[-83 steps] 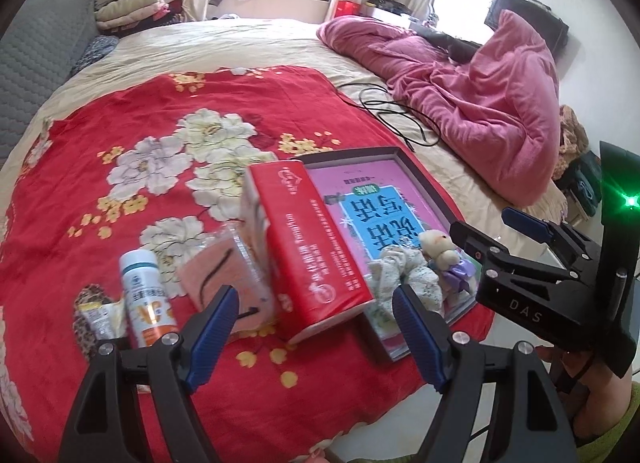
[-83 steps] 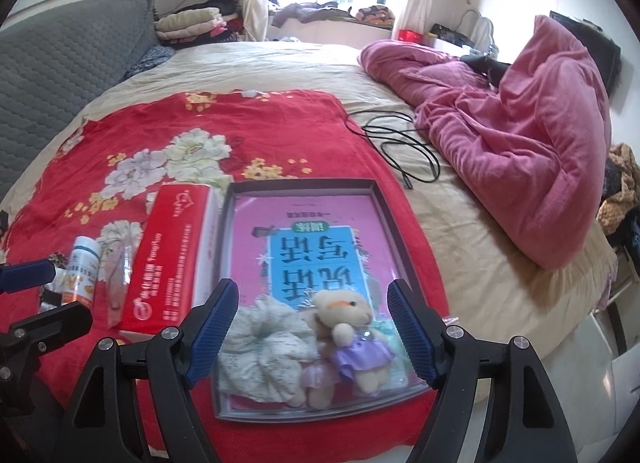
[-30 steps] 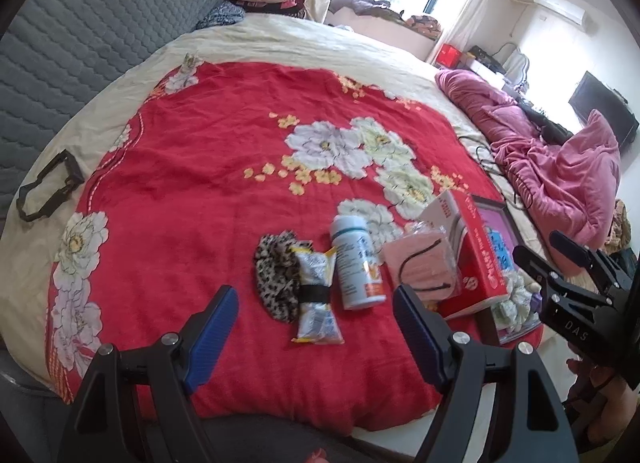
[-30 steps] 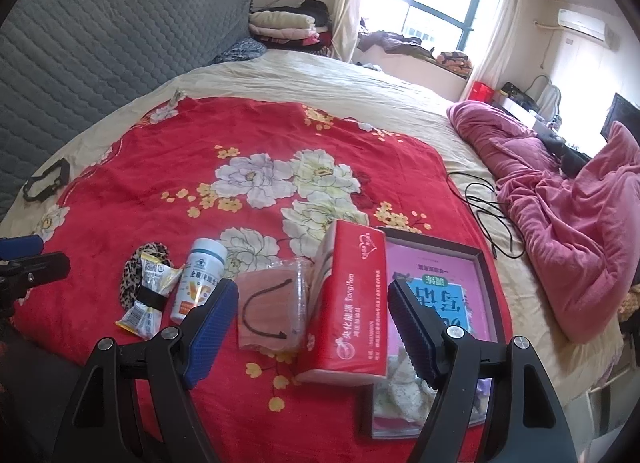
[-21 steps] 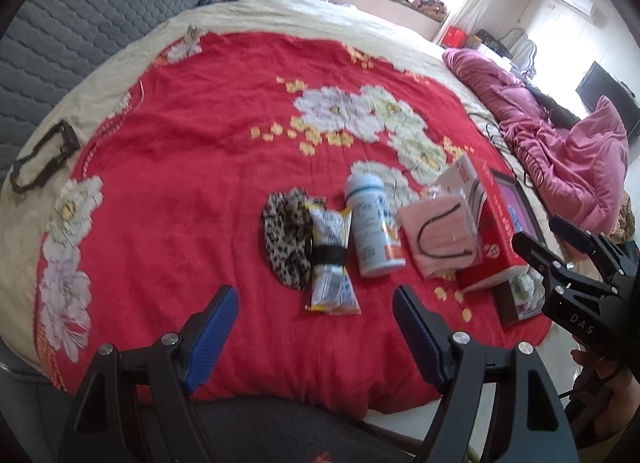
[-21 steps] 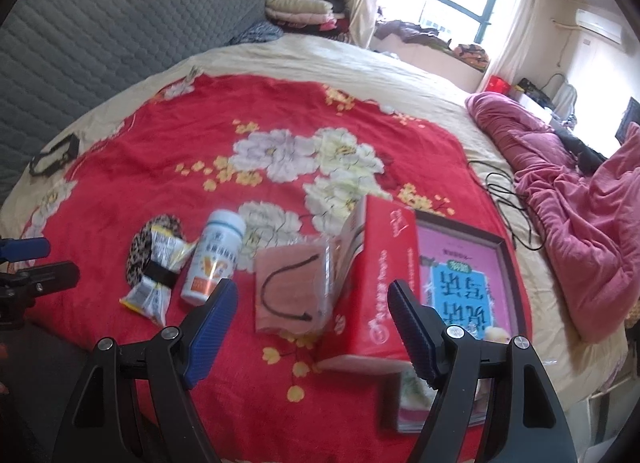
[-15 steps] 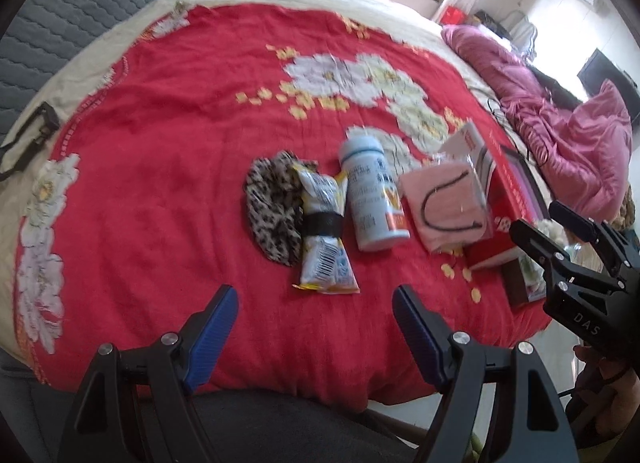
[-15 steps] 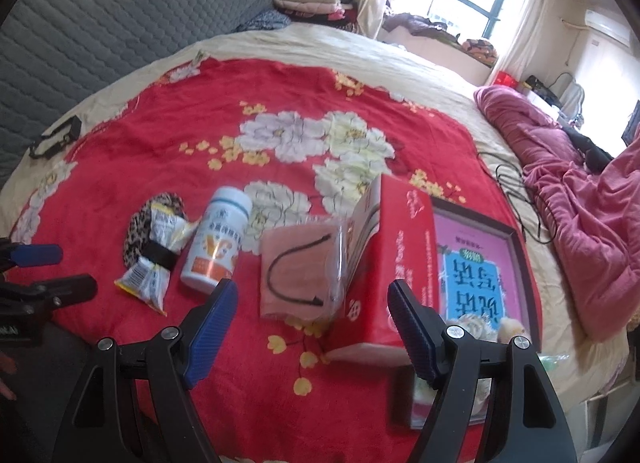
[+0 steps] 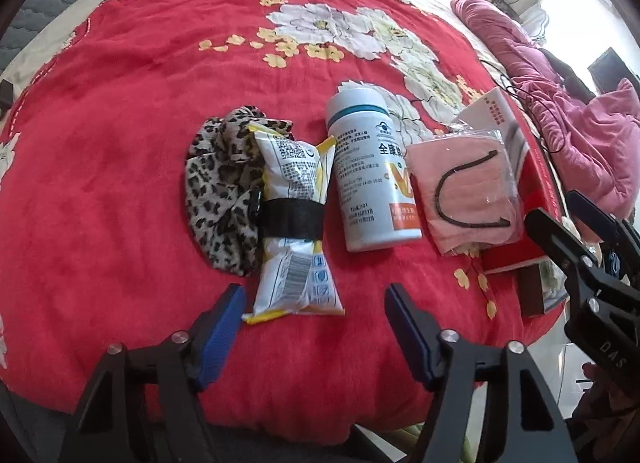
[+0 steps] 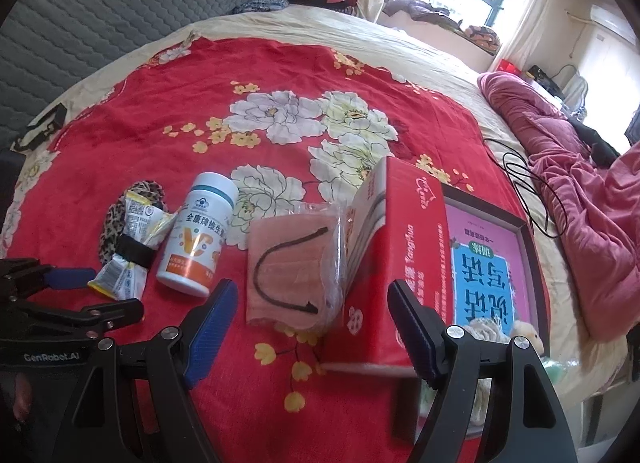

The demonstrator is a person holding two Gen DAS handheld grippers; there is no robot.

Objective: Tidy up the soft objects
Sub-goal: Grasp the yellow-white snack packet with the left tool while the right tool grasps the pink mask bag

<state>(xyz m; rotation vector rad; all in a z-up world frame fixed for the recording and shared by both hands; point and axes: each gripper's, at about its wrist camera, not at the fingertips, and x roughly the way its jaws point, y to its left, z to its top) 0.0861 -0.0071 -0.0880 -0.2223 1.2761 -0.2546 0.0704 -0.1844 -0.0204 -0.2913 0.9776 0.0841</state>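
A: Left gripper (image 9: 314, 321)?
B: Jaws apart, just been closing, nothing between. Leopard scrunchie (image 9: 222, 193) up-left of it, centre-left; snack packet (image 9: 294, 223) just above.
A: Right gripper (image 10: 310, 327)?
B: Wide apart, empty. Pink mask (image 10: 294, 267) mid-frame just above, red box (image 10: 394, 263) to its right.

A crumpled leopard-print fabric scrunchie (image 9: 222, 199) is lying flat near the red floral blanket's (image 9: 120, 111) front edge. A pink cloth face mask in clear wrap (image 9: 466, 195) is leaning against a red tissue box (image 10: 400, 263).

plush red blanket (image 9: 120, 143), glossy plastic bottle (image 9: 370, 171)
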